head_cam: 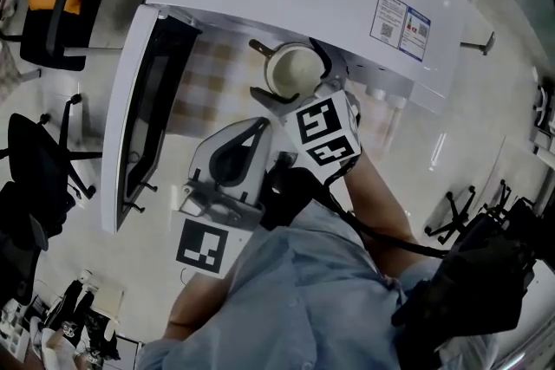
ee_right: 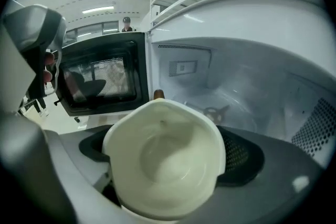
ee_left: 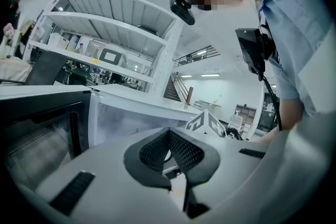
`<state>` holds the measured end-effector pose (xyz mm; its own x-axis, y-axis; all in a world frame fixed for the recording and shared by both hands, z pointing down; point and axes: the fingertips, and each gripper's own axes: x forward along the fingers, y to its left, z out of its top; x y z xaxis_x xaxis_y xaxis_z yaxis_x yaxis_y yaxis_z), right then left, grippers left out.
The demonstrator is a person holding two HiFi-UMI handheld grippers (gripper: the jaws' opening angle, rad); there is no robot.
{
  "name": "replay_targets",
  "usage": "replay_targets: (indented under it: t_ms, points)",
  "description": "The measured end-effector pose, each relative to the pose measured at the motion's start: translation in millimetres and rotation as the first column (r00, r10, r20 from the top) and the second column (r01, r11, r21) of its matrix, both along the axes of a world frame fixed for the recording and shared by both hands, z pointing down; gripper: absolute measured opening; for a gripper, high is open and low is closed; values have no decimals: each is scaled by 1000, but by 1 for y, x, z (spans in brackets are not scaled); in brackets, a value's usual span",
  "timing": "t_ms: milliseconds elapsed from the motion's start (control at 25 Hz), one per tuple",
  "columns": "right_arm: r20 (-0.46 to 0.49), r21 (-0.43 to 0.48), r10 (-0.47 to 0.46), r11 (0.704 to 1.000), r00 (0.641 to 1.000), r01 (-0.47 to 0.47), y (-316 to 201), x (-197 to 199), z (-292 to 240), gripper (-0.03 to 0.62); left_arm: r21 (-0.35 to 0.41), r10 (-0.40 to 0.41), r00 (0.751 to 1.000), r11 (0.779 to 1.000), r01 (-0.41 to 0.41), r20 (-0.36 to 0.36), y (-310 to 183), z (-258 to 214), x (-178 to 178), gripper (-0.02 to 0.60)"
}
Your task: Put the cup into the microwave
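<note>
Cup (ee_right: 163, 165) upright, mouth up, in right gripper (ee_right: 170, 157) before open microwave (ee_right: 247, 81).

Bright, even indoor light; ceiling lights (ee_right: 97, 9) glow at the right gripper view's upper left. The close cup (ee_right: 165, 160) is soft; gripper views darken at edges.

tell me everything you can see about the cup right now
The cup is cream-white and glossy, ceramic by its look, with a rounded, slightly squarish rim. It is empty inside. It sits upright, clamped at its sides between the dark jaws of the right gripper. A brown stub shows past its far rim, perhaps a handle. The cup is held at the open mouth of the microwave; its underside is hidden.
</note>
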<state>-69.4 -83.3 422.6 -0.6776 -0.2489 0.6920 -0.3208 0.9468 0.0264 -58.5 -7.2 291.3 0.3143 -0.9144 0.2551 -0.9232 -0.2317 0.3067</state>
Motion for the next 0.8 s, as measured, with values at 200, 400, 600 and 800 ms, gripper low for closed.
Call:
replay_targets:
  t_ms: [200,400,600,800]
  points:
    - [-25,-1,48,999,999,-48,-26,-17,5,563,-10,26,1000,1000,-26,-8,-19,1,-18,5]
    - [-51,-16,109,994,993,-110,-45,-23,14,563,-18,53,998,998,-53,-22,-31,5,-28,5]
    - [-76,17,126,992,989,-125,-59,-25,19,565,-29,65,997,997,-66,-35,-37,9,-33,5]
    - [-77,2,137,990,987,-138,-62,-29,30,565,-44,73,997,996,-74,-34,-38,14,-37,5]
